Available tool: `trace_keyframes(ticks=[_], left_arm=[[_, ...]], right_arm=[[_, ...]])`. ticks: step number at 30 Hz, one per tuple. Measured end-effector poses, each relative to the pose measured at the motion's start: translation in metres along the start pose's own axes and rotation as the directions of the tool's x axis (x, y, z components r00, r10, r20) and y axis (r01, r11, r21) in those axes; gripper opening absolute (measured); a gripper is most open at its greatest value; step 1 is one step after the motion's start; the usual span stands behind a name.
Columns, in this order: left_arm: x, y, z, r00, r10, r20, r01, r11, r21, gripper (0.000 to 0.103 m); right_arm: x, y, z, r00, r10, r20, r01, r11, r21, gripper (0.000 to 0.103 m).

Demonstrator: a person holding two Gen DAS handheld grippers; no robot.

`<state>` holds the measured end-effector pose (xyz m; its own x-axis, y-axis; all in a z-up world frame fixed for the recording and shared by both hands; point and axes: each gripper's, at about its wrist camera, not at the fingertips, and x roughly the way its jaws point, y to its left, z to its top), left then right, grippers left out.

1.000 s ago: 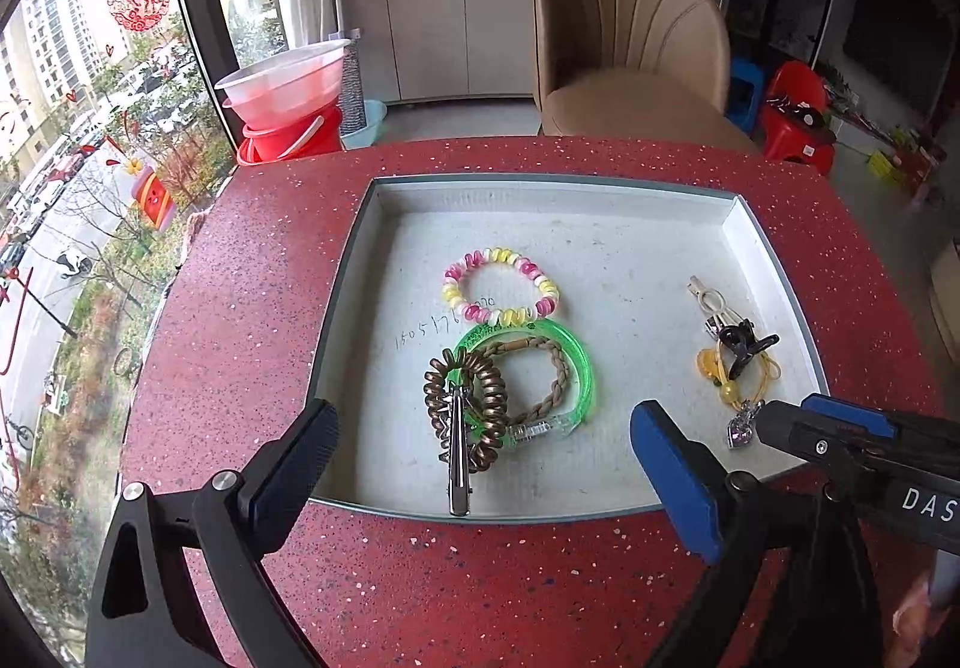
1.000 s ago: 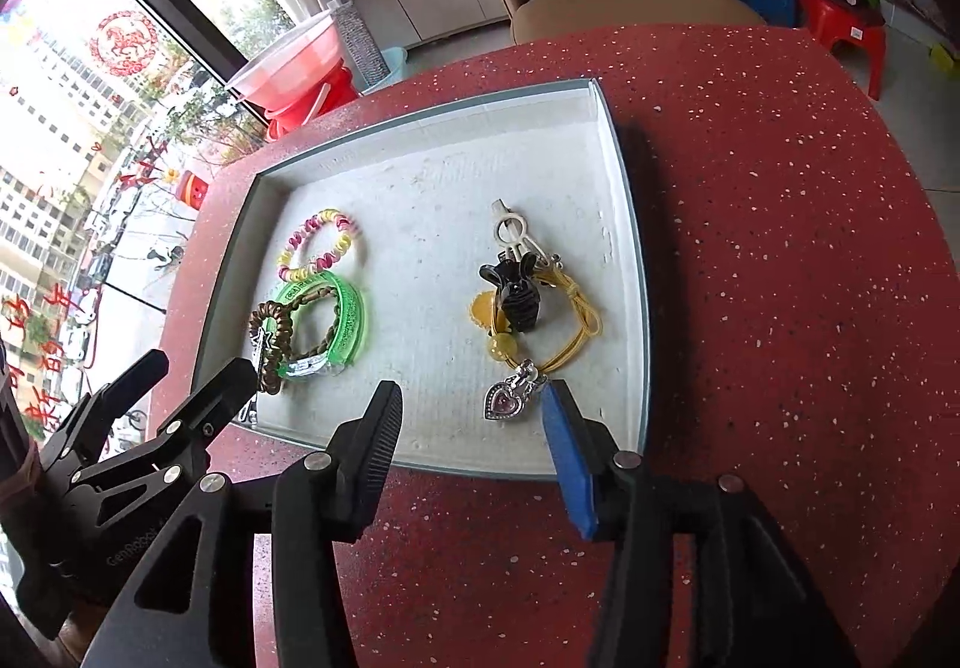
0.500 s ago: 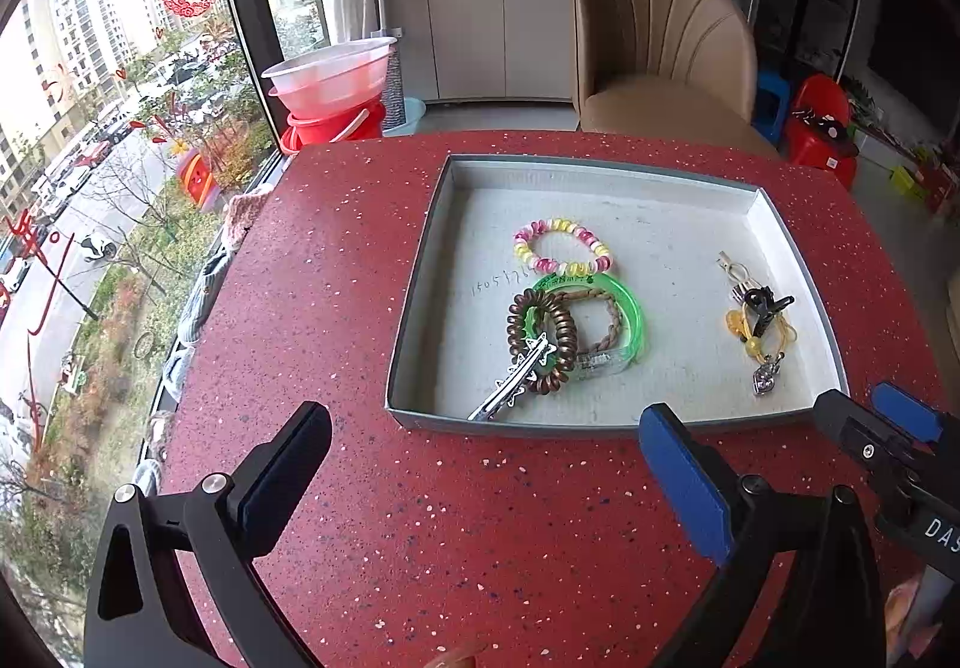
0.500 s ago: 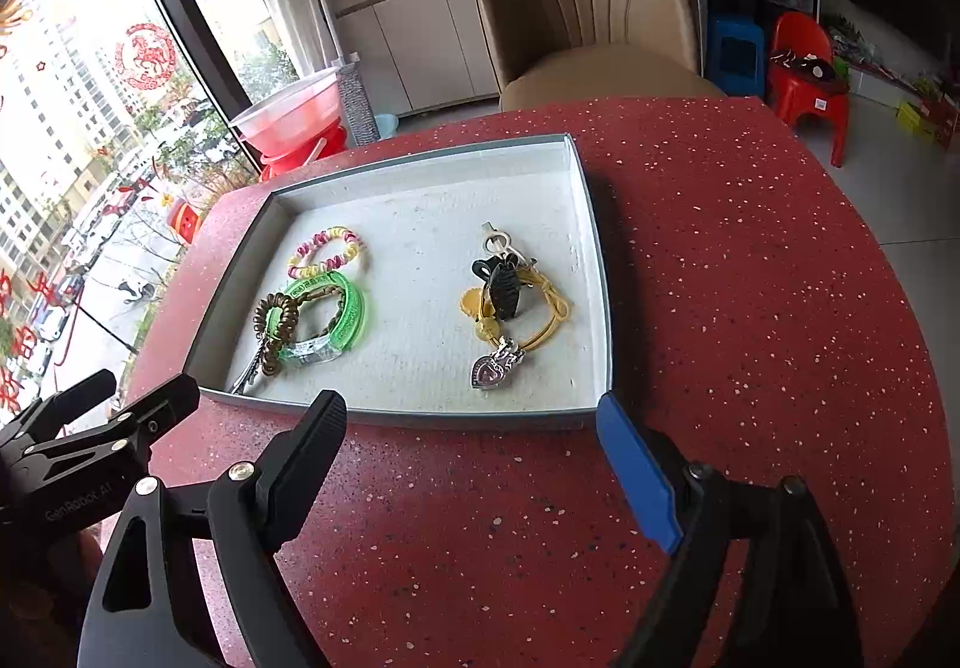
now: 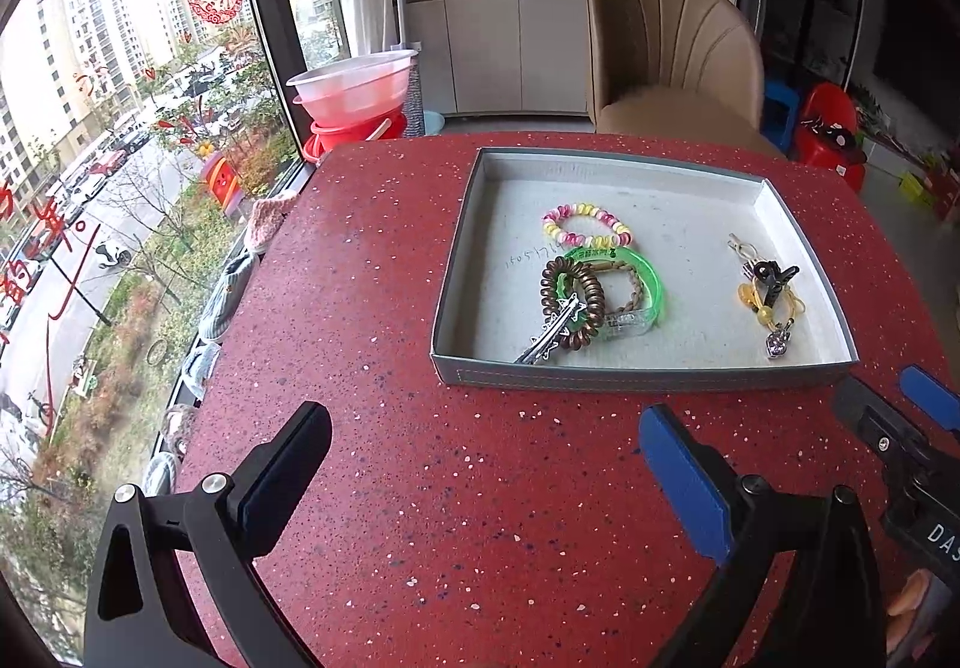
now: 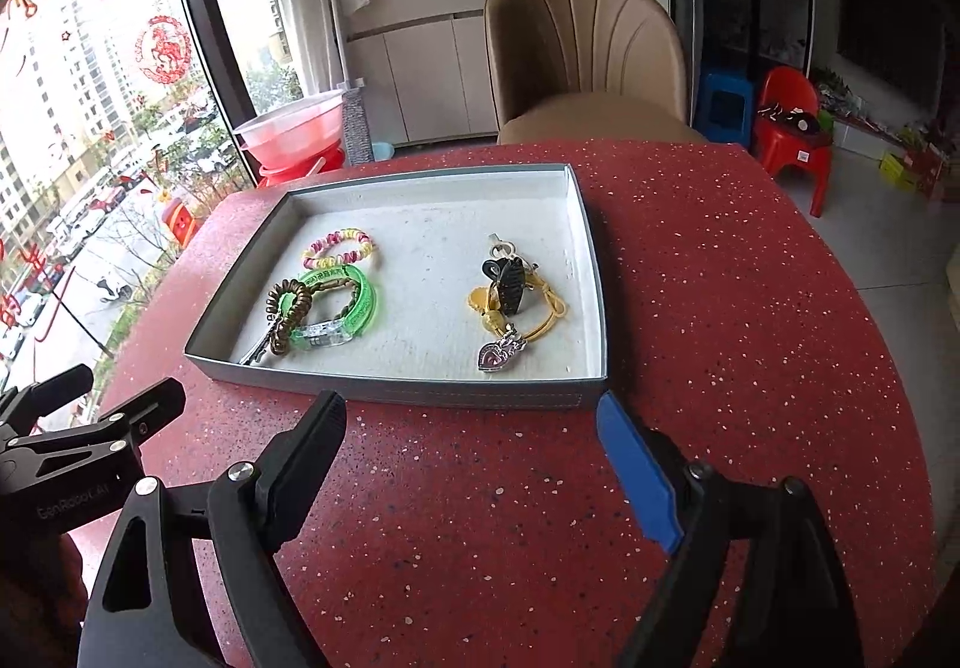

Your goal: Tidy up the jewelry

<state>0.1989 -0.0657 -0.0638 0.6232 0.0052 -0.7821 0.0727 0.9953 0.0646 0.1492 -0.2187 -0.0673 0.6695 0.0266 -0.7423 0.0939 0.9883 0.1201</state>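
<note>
A grey tray (image 5: pixel 636 375) (image 6: pixel 456 391) sits on the red speckled table. In it lie a pink-yellow bead bracelet (image 5: pixel 587 225) (image 6: pixel 339 247), a green bangle (image 5: pixel 651 287) (image 6: pixel 360 308), a brown coil hair tie (image 5: pixel 573 302) (image 6: pixel 288 311), a silver hair clip (image 5: pixel 549 338), a black claw clip (image 6: pixel 509 284) (image 5: pixel 771 272), a yellow cord (image 6: pixel 540 317) and a heart pendant (image 6: pixel 495 356) (image 5: pixel 777 344). My left gripper (image 5: pixel 480 464) and right gripper (image 6: pixel 474 452) are open and empty, short of the tray's near wall.
A tan chair (image 5: pixel 672 62) stands behind the table. Stacked pink and red basins (image 5: pixel 354 98) sit by the window at far left. A red stool (image 6: pixel 792 122) and a blue stool (image 6: pixel 726 107) stand at far right. The table edge runs along the left.
Both grippers have pulled back and up from the tray toward the table's near side. The jewelry has stayed in place. The right gripper's jaws have spread wider.
</note>
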Motion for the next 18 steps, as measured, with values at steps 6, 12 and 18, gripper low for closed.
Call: trace_keyframes(ticks=[6,12,18], left_arm=[[-0.005,0.004,-0.007,1.000,0.001,0.002,-0.001,1.000,0.004,0.103],[-0.009,0.008,-0.012,1.000,-0.030,0.003,0.030,1.000,0.000,0.103],[-0.013,0.009,-0.015,0.999,-0.054,0.001,0.054,0.999,-0.002,0.103]], right_arm=[[-0.006,0.004,-0.002,1.000,-0.011,0.017,0.011,1.000,-0.005,0.088],[-0.011,0.008,-0.004,0.999,-0.020,0.028,0.020,1.000,-0.009,0.088],[-0.016,0.009,-0.004,0.999,-0.023,0.043,0.024,1.000,-0.009,0.088]])
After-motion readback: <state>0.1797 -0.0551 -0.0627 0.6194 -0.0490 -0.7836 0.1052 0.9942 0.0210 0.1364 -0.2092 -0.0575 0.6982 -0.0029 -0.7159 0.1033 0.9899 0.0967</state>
